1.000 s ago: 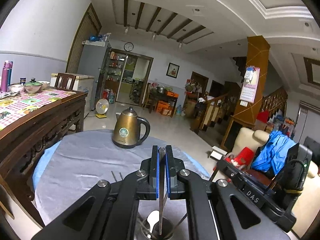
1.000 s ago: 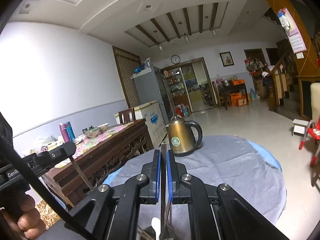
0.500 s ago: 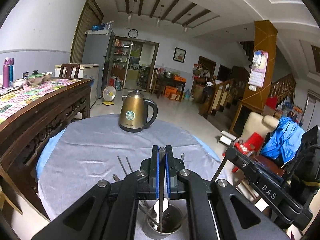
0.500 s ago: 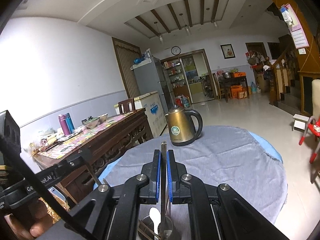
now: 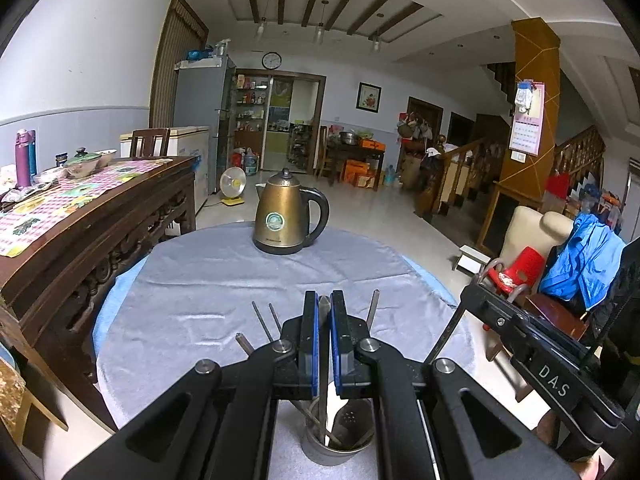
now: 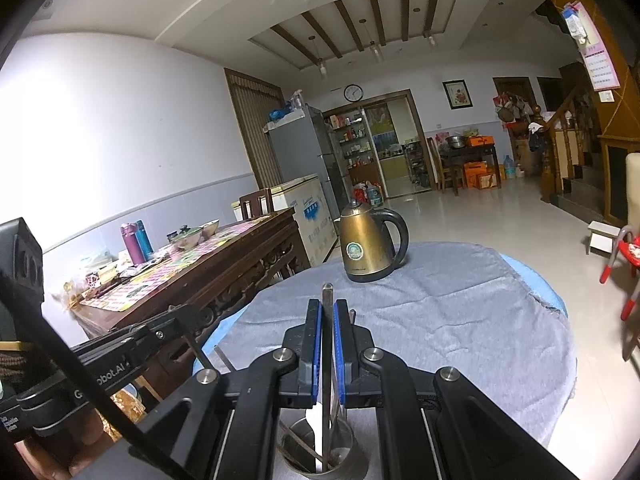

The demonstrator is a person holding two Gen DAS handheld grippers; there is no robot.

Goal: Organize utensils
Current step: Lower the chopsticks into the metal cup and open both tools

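I have both jaws clamped on one thin metal utensil each: left gripper [image 5: 325, 312], right gripper [image 6: 327, 320]. Each handle hangs into the steel cup [image 5: 340, 446] at the tabletop's near edge. They're stiff, light and slippery; I'd grip mid-handle. One cup, one kettle [image 5: 289, 214].

My round table [image 5: 192, 292] bears the kettle [image 5: 286, 216] far and the utensil cup [image 5: 336, 444] near; a wooden sideboard [image 5: 100, 208] stands left.

A bronze kettle [image 5: 286, 213] stands on a grey cloth [image 5: 200, 280] beside a pink-checked tablecloth [image 5: 60, 204].
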